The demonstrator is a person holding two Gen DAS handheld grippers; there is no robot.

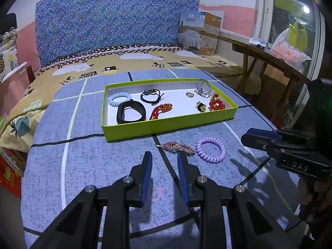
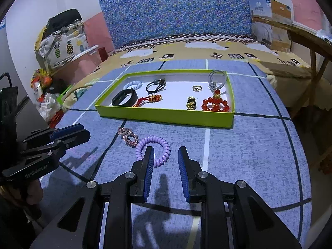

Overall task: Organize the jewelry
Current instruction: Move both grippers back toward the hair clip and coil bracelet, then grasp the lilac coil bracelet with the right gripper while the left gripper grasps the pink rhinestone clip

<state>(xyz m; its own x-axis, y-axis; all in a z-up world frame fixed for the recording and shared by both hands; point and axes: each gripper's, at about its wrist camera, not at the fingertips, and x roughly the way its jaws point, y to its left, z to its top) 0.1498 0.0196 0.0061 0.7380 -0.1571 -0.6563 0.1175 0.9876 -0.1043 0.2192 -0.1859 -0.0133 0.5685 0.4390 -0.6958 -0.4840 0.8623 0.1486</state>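
Observation:
A lime green tray (image 1: 166, 127) (image 2: 166, 115) on the blue cloth holds a black band (image 1: 130, 112), a pale blue coil tie (image 1: 119, 99), a black hair tie, a red-gold charm, a ring, a gold piece and a red bead bracelet (image 2: 215, 104). In front of the tray lie a pink beaded hair clip (image 1: 179, 147) (image 2: 128, 137) and a purple coil hair tie (image 1: 210, 149) (image 2: 153, 150). My left gripper (image 1: 165, 155) is open and empty just before the clip. My right gripper (image 2: 166, 151) is open and empty, its left finger over the purple tie.
The blue grid cloth (image 1: 83, 166) covers a rounded table with drop-offs left and right. A bed with a blue headboard (image 1: 108, 20) lies behind. A wooden bench (image 1: 269, 58) with bags stands at the right. Boxes and bags are piled at the left (image 2: 60, 41).

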